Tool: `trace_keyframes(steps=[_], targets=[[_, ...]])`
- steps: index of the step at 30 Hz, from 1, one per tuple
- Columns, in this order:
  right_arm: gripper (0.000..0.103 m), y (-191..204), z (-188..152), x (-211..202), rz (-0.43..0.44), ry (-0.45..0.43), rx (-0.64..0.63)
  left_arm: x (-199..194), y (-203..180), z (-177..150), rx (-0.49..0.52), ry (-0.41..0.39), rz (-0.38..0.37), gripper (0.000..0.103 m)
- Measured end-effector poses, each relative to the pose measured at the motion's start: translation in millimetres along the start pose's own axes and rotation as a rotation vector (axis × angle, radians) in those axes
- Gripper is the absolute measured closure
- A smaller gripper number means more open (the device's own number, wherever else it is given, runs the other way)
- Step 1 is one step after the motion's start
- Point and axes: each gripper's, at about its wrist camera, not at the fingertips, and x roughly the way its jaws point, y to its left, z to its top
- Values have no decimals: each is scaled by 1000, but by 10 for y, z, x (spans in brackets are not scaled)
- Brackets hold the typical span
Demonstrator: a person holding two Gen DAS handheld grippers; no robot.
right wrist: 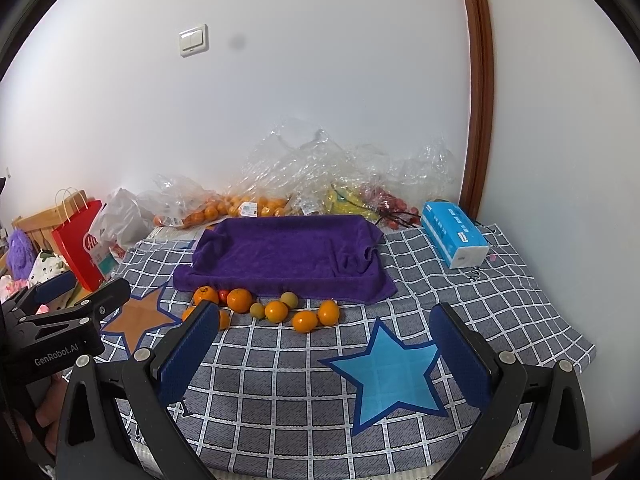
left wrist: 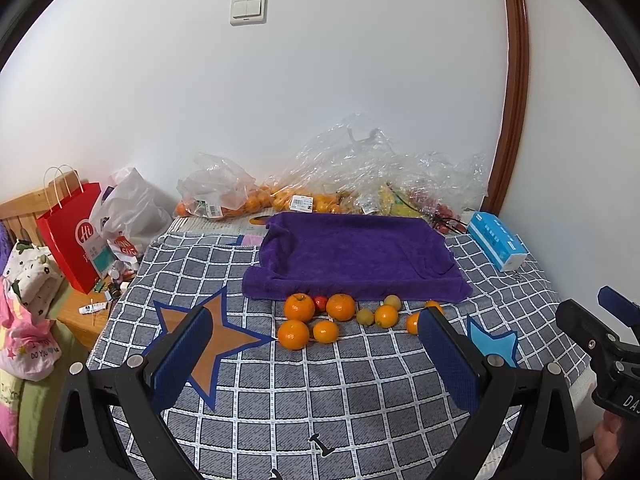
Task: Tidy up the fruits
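Note:
Several oranges (left wrist: 340,307) (right wrist: 239,300), two small yellow-green fruits (left wrist: 365,316) (right wrist: 289,299) and one small red fruit (left wrist: 319,303) (right wrist: 223,294) lie in a loose row on the checked cloth, just in front of a tray draped in a purple towel (left wrist: 352,256) (right wrist: 280,252). My left gripper (left wrist: 316,322) is open and empty, held above the cloth short of the fruit. My right gripper (right wrist: 324,316) is open and empty, also short of the fruit. Each gripper shows at the edge of the other's view.
Clear plastic bags of oranges and other fruit (left wrist: 280,196) (right wrist: 248,204) lie along the wall behind the tray. A blue tissue box (left wrist: 496,242) (right wrist: 454,234) sits at the right. A red paper bag (left wrist: 74,236) (right wrist: 80,244) and clutter stand at the left.

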Motion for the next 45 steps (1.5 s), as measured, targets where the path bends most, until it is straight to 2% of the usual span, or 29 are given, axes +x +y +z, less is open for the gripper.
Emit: trace_keyframes(steps=[16,26,37,45], targets=[[0,22,12,-12,-2,0,-5,-28,-46,42,-4,5,-4,0],[0,41,23,23,-3,4,5,28,62,41,-14,22,-11,0],[0,142,28,354,-62,37,-48,274,255,31,-42,68,-3,0],[0,186,-28,695,-23,71,-72,539,365,-2,-15,78,24,0]])
